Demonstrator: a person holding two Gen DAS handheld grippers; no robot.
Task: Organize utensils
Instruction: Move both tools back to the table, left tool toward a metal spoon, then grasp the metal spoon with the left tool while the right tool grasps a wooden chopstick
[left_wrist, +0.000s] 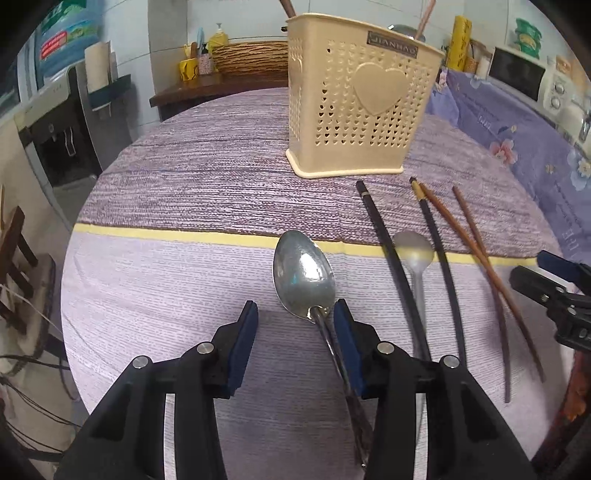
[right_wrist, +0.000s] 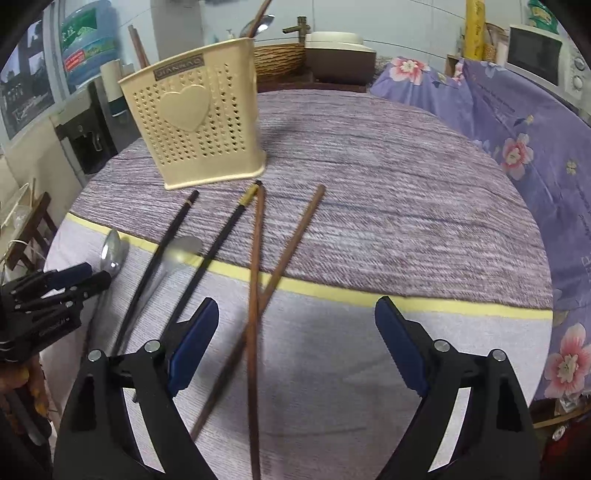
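A shiny metal spoon (left_wrist: 303, 273) lies on the striped purple tablecloth (left_wrist: 184, 206), bowl pointing away. My left gripper (left_wrist: 295, 306) straddles its neck. The handle runs along the right pad (left_wrist: 345, 332), the left pad stands clear, and the jaws are open. To the right lie two black chopsticks (left_wrist: 388, 254), a dull grey spoon (left_wrist: 413, 254) and two brown chopsticks (right_wrist: 255, 277). My right gripper (right_wrist: 296, 302) hangs wide open over the brown pair without touching it. A cream perforated utensil holder (left_wrist: 354, 107) with a heart stands behind, with chopsticks and a spoon in it.
The round table's edge curves close on the left and at the front. A purple floral cloth (right_wrist: 517, 147) covers furniture on the right, with a microwave (left_wrist: 517, 70) beyond it. A wicker basket (left_wrist: 247, 55) and a water dispenser (left_wrist: 55, 140) stand behind the table.
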